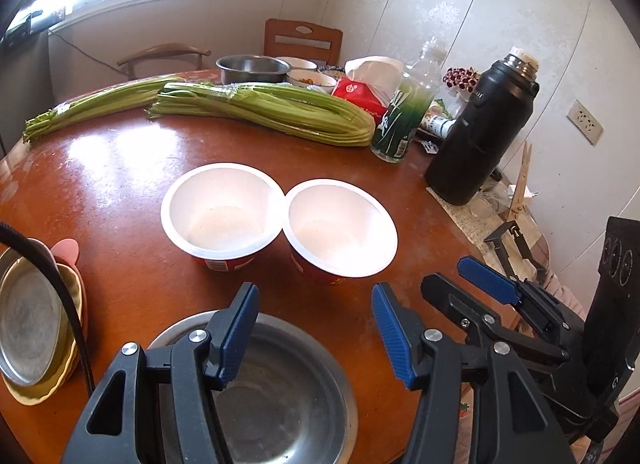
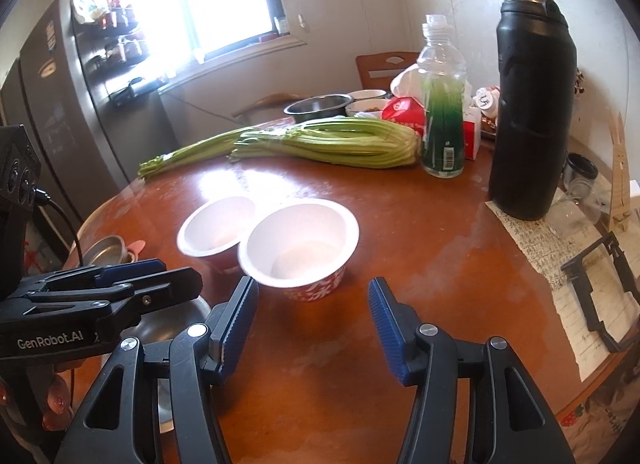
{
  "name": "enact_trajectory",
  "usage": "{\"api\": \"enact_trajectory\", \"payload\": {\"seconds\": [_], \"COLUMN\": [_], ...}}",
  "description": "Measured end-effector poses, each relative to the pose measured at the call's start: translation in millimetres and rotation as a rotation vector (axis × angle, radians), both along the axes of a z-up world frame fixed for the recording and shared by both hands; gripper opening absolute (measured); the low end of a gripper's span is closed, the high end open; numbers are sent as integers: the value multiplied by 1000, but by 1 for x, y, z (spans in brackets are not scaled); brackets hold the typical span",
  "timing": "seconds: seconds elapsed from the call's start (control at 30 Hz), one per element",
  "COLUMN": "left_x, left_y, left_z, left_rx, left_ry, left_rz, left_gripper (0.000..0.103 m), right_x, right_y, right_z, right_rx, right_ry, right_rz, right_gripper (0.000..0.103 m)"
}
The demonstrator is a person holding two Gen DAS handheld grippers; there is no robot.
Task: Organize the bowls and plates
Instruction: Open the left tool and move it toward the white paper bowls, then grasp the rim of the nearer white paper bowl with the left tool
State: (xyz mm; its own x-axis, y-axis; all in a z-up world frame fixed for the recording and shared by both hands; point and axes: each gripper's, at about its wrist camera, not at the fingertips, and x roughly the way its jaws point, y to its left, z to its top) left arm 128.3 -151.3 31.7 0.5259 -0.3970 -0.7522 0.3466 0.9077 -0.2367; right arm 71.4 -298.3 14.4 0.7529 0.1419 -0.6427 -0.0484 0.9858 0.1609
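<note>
Both sets of jaws stand apart with nothing between them. We hold the left gripper (image 1: 316,328) over the near edge of the round brown surface (image 1: 120,167), its blue pads above a steel bowl (image 1: 280,396) that sits closest to us. We hold the right gripper (image 2: 312,324) just beside it, over bare wood.

Largest on the surface: two long bundles of celery (image 1: 260,111) lying across the far side. Next a tall black flask (image 1: 480,131) upright at the right edge, standing on a sheet of handwritten paper (image 2: 536,240). Beside it a clear bottle (image 1: 404,111) with green liquid, upright.

Mid-surface: two white-lined bowls with red patterned outsides, the left one (image 1: 222,211) and the right one (image 1: 340,227), rims touching, both upright.

At the left edge, a stack of plates (image 1: 28,328), a metal one on top of a yellow one.

Far back: another steel bowl (image 1: 252,67) and small dishes, too small to read.
</note>
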Motion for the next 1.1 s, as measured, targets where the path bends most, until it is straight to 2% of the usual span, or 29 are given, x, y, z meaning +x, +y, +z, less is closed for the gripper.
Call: {"api": "enact_trajectory", "payload": {"seconds": [0.37,0.73,1.1], "left_x": [32,59,71], "left_y": [-11,-9,-13], "left_z": [-23,-31,-43], "left_rx": [-77,-131,-153], "left_ry": [139,201,251], "left_rz": [2,19,1], "left_gripper": [59,58,56], "right_x": [41,81,78], "right_y": [-18,-5,10], "right_z": [-16,-37,-45], "right_rx": [-29,-76,-70], "right_ry": [71,153,165], "right_rz": [-60,17,101], "right_gripper": [59,59,52]}}
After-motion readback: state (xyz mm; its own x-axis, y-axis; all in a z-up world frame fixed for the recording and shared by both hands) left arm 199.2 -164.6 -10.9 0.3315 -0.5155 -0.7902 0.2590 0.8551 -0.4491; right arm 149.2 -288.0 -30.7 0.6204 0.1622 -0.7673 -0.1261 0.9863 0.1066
